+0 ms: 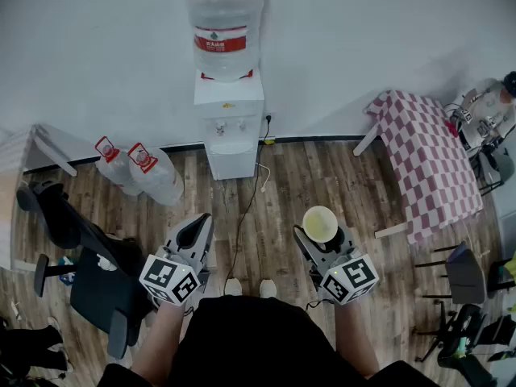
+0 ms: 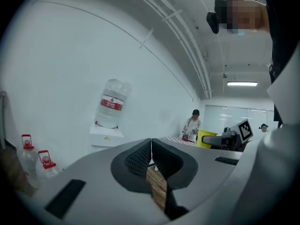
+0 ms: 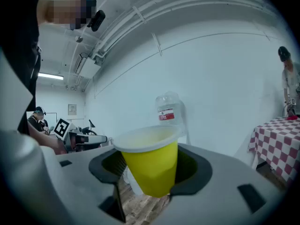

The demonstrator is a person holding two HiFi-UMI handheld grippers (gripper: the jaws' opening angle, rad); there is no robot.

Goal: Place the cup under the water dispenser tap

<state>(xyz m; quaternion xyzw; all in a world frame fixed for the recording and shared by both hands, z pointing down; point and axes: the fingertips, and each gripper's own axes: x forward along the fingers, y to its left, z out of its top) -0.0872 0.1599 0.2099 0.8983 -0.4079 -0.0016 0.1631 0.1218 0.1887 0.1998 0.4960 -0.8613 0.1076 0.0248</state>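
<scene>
yellow cup (image 3: 150, 165), one; spare bottles (image 1: 115, 166) (image 1: 155, 174), two (seemingly full)

You have two tools, the left hand-held gripper (image 1: 197, 222) and the right hand-held gripper (image 1: 321, 234), and one yellow cup (image 1: 320, 223). Ahead you see one water dispenser (image 1: 230, 131) carrying one big bottle (image 1: 222, 31), two spare bottles (image 1: 115, 166) (image 1: 157, 176) on the floor (image 1: 282, 184), and one counter (image 1: 427, 164) with a checkered cloth.

Yellow is seen on the cup (image 3: 150, 168), white on the water dispenser (image 1: 230, 127), a red label on its clear bottle (image 1: 224, 10), red-and-white checks on the tablecloth (image 1: 427, 164).
</scene>
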